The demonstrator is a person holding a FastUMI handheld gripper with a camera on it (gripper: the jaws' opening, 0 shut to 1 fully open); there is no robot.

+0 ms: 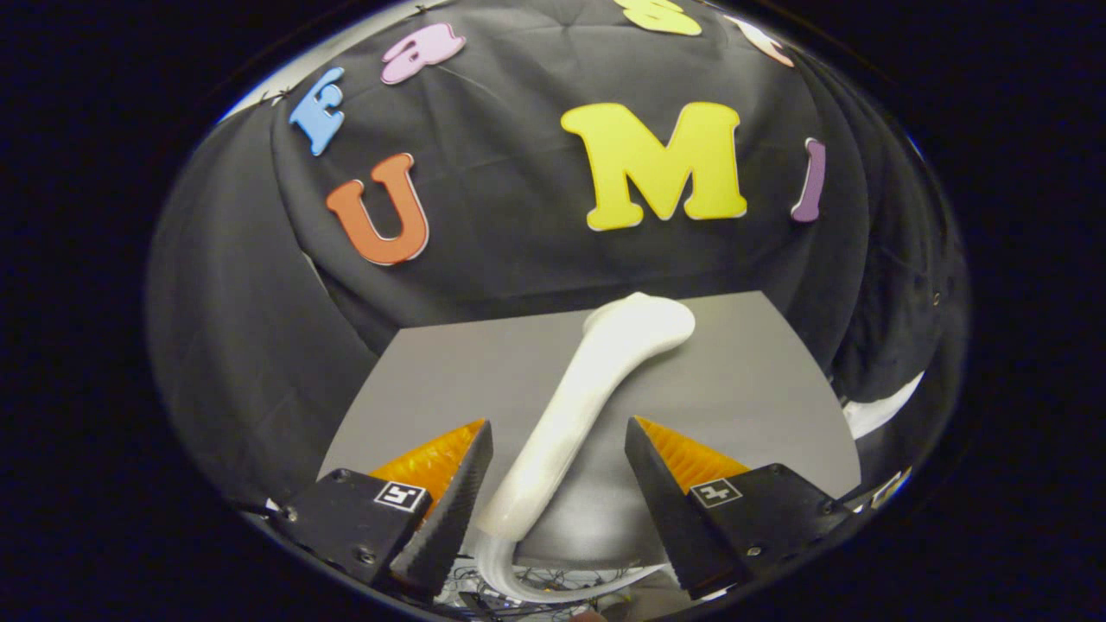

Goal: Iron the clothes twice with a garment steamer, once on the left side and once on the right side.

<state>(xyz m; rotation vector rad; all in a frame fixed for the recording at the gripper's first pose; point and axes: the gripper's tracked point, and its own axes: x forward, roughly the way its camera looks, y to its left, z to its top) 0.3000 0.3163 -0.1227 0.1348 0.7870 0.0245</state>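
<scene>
1. Tool [557,466]: released, fingers spread wide. The steamer [587,406] handle lies between them; left finger looks close to or touching the handle low down, right finger stands apart. Not gripping yet.
2. Steamer lies on the grey desk [760,380], handle running from btwn the fingers up and away, head end near the desk's far edge, by the black cloth wall.
3. Step in hand, prob.: grab the steamer. Centre the handle btwn both fingers first, since it sits nearer the left one, then close square on the handle's mid section, not the flared base.
4. Handle is smooth, glossy, rounded: may slip or roll. Clamp firmly, w/ pads flat on both sides.
5. Look: white, curved, slim neck widening to a bulbous head; a white cord [518,583] trails off the base below the fingers.
6. Clothes: can't see them.
</scene>
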